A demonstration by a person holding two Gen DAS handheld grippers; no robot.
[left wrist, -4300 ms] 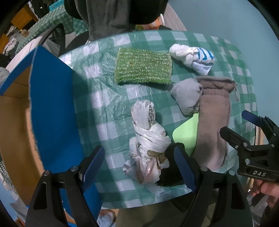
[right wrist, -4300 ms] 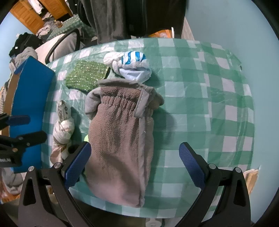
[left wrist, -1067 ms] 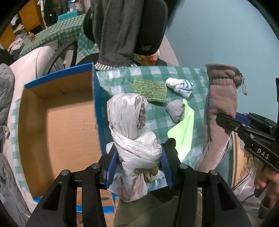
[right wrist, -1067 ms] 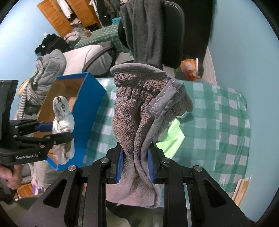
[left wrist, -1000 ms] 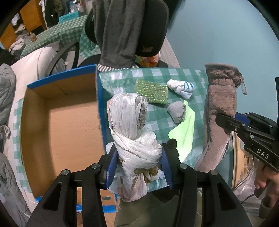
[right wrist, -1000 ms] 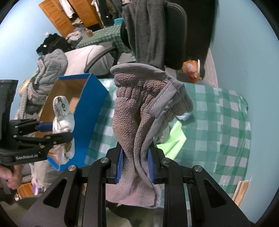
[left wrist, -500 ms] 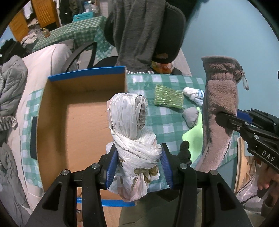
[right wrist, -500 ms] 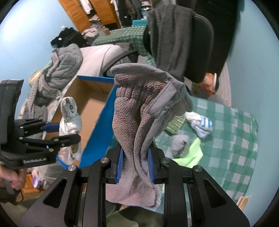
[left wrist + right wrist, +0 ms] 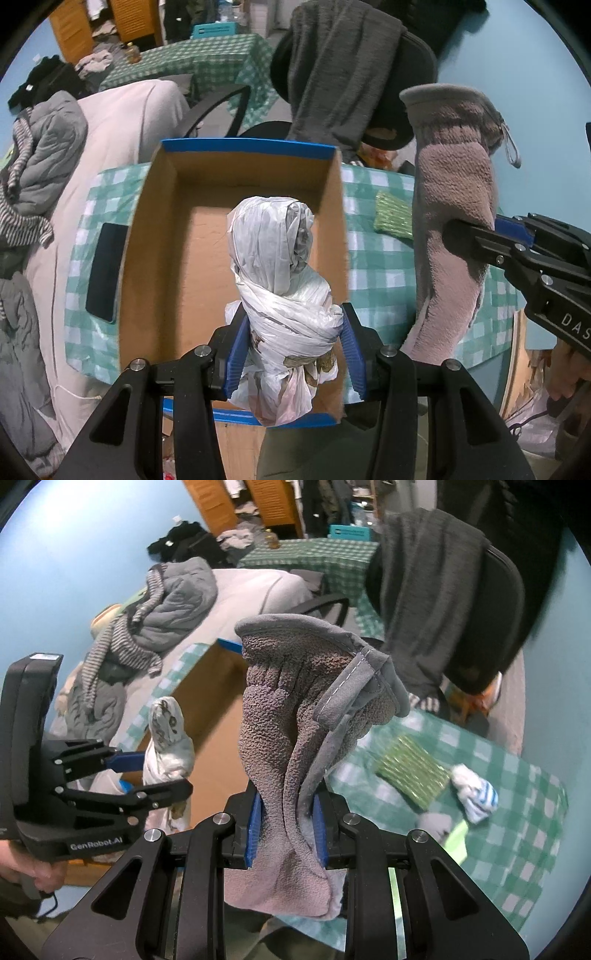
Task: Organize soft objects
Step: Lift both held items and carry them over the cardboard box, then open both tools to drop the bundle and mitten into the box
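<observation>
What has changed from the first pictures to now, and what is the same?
The left claw closed on the knotted plastic bag, lifted it off the table and carried it over the open cardboard box. The right claw gripped the brown fleece mitten and raised it. The green scrubber and striped bundle stayed on the checked tablecloth.

A table (image 9: 384, 266) carries everything, covered by a green-and-white checked plastic cloth (image 9: 517, 834); an open cardboard box (image 9: 155, 258) with blue-edged walls stands on the cloth, its brown floor bare where it shows; a flat dark rectangular object (image 9: 105, 271) lies on the cloth just beside the box's left wall; on the box's other side lies a glittery green sponge pad (image 9: 412, 771); near it rest a knotted white cloth with blue stripes (image 9: 474, 794), a small grey bundle (image 9: 434, 825) and a bright lime-green sheet (image 9: 456, 843), the bundle just beside the sheet.
</observation>
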